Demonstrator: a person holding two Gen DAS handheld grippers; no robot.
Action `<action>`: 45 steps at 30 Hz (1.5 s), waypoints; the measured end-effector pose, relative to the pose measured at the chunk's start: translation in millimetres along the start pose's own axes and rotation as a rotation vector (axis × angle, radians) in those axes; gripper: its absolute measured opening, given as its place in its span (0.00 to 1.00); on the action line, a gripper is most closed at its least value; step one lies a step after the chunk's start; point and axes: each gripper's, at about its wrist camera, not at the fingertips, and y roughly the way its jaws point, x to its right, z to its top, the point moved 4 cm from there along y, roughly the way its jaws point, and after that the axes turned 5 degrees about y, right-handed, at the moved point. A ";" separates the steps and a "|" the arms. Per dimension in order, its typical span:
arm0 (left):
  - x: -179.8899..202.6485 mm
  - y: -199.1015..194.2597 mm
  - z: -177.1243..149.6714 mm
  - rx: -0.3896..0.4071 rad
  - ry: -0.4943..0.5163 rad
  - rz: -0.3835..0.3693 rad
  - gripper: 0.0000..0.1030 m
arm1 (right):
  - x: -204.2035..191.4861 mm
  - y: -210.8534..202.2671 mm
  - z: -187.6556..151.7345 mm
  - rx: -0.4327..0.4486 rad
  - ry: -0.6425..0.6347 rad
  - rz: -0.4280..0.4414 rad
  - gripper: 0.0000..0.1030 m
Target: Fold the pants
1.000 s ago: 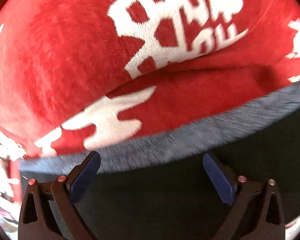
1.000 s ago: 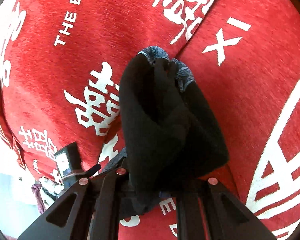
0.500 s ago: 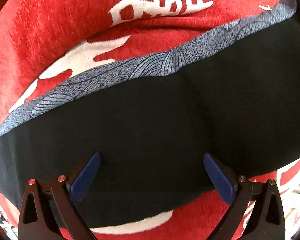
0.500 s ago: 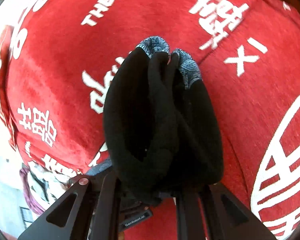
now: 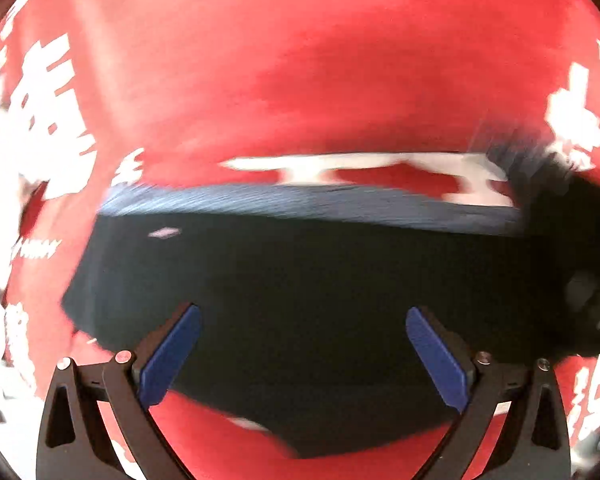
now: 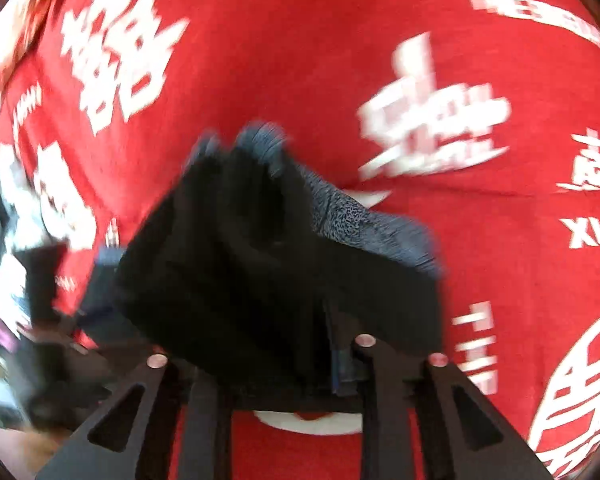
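The right claw (image 6: 296,344) has a thick bunch of the black pants (image 6: 260,264) between its fingers; its jaws have just been opening, yet the cloth fills the gap and seems gripped rather than dropped, though blur hides whether the pads press on it. The bunch stands up and away from the claw, its grey patterned waistband (image 6: 364,224) folded over at the far end, which suggests the layers were gathered together so one end of the garment can be carried over as a single piece. The left claw (image 5: 302,344) stands wide open with nothing between its blue pads (image 5: 170,360), hovering over the flat part of the pants (image 5: 320,300), probably free to smooth or take a new hold. In the left view the pants lie spread on the red cloth with white lettering (image 5: 300,80) that covers the table, their long axis running across the picture from left to right, the grey band (image 5: 300,202) along the far edge.
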 end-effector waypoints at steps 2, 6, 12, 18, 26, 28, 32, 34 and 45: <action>-34.4 8.8 -9.6 -0.030 -0.039 0.035 1.00 | -35.3 45.3 -20.9 -0.087 -0.057 -0.059 0.39; -60.0 17.9 -12.4 -0.055 -0.058 0.033 1.00 | -78.3 89.9 -59.4 -0.167 -0.313 -0.359 0.47; -52.8 12.7 -1.7 -0.061 -0.007 -0.098 1.00 | -122.9 14.6 -71.4 -0.060 -0.460 -0.162 0.54; 16.7 -6.3 9.8 -0.076 0.091 -0.420 1.00 | 7.2 10.3 -50.2 -0.210 0.362 0.254 0.55; 101.8 24.3 13.1 -0.232 0.176 -0.588 0.49 | 84.1 33.6 -79.0 -0.219 0.764 0.421 0.54; 110.3 31.9 9.2 -0.244 0.200 -0.553 0.49 | 87.6 39.8 -80.3 -0.218 0.800 0.438 0.53; 113.4 33.1 7.8 -0.222 0.212 -0.517 0.37 | 90.9 50.6 -79.5 -0.222 0.832 0.460 0.48; 107.2 30.1 9.2 -0.214 0.186 -0.527 0.32 | 99.0 55.3 -79.1 -0.236 0.846 0.432 0.10; 73.0 32.8 -17.2 -0.156 0.158 -0.389 0.34 | 73.8 50.8 -88.2 -0.292 0.717 0.419 0.05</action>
